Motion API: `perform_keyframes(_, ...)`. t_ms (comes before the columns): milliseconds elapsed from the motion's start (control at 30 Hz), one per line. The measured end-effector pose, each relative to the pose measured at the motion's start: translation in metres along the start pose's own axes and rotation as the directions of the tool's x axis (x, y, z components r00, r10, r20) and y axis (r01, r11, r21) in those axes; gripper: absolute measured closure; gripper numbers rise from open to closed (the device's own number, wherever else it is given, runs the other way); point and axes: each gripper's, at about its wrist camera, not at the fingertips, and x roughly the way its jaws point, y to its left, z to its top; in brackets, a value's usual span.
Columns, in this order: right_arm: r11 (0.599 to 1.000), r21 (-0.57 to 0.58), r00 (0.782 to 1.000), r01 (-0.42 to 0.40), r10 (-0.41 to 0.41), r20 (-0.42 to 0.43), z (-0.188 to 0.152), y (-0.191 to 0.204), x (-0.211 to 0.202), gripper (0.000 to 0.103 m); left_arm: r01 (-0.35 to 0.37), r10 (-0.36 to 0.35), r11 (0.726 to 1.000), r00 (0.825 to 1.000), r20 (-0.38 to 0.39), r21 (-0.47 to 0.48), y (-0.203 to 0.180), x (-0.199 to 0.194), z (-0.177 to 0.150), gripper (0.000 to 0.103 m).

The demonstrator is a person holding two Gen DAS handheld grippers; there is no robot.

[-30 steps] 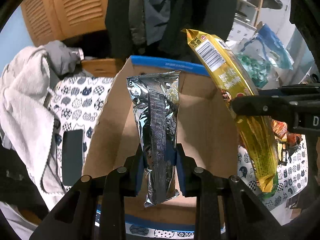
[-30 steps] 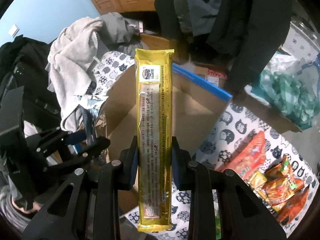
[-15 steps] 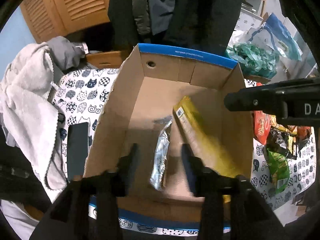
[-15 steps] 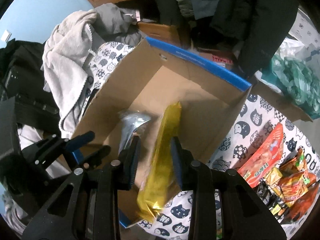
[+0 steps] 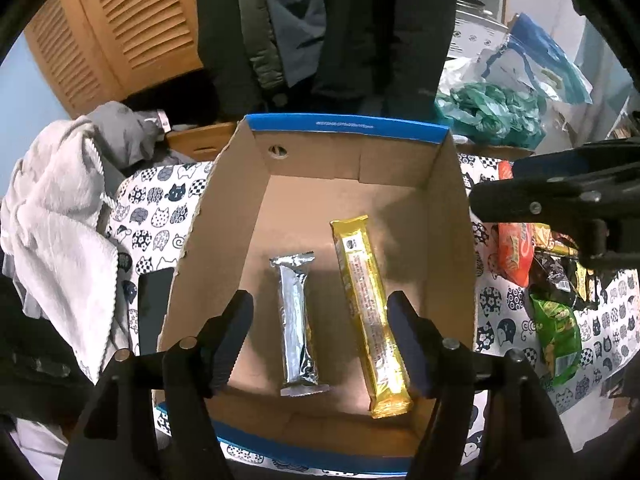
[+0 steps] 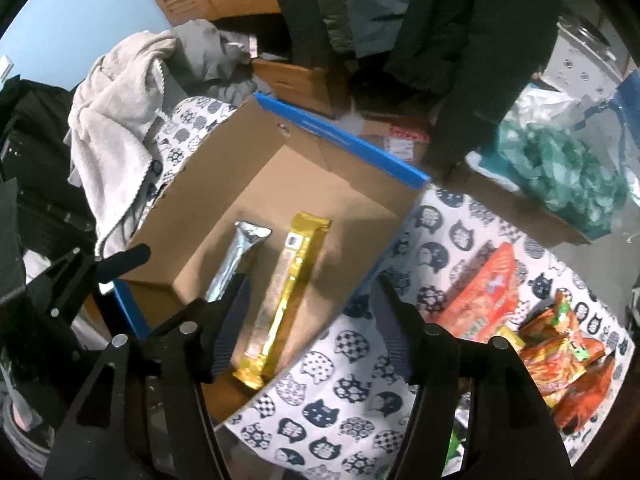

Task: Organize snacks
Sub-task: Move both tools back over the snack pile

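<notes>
Two snack bars lie flat on the floor of an open cardboard box with blue-edged rims. The silver foil bar and the longer gold bar lie side by side, a strip of bare cardboard between them, silver toward the box's left wall. In the left wrist view their long axes run from the near rim toward the far wall, the gold bar leaning slightly leftward at its far end. Its printed label panel faces up at that far end.

The left gripper hangs above the near ends of both bars; its fingers are spread and opening, touching neither bar. The right gripper is over the box's near right corner, fingers likewise apart and opening, gripping nothing; the gold bar shows below between them.

The box rests on a cat-print cloth covering the worktop. To the right lie loose snack packets: an orange packet and a green packet. A grey towel lies left of the box.
</notes>
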Motion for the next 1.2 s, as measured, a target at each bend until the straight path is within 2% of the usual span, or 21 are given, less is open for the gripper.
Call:
perform_keyframes(100, 1.000, -0.011, 1.000, 0.020, -0.020, 0.011, -0.005, -0.004, -0.008, 0.038, 0.009, -0.009, 1.000, 1.000, 0.001, 0.010, -0.006, -0.001, 0.001, 0.029)
perform_keyframes(167, 0.999, -0.020, 0.999, 0.035, -0.035, 0.022, -0.011, -0.007, -0.014, 0.033, 0.013, -0.013, 1.000, 1.000, -0.001, 0.015, -0.009, 0.000, 0.001, 0.029)
perform_keyframes(700, 0.994, -0.004, 0.994, 0.109, -0.109, 0.027, -0.067, -0.051, -0.047, 0.031, 0.069, -0.070, 0.995, 0.998, 0.009, 0.077, -0.054, -0.017, 0.008, 0.029)
perform_keyframes(833, 0.991, 0.007, 0.990, 0.137, -0.137, 0.032, -0.081, -0.066, -0.055, 0.028, 0.092, -0.094, 0.991, 0.995, 0.015, 0.097, -0.068, -0.022, 0.009, 0.025)
perform_keyframes(1200, 0.982, 0.100, 0.986, 0.157, -0.161, 0.030, -0.121, -0.113, -0.075, 0.028, 0.126, -0.127, 0.978, 0.992, -0.005, 0.166, -0.109, -0.022, 0.008, 0.025)
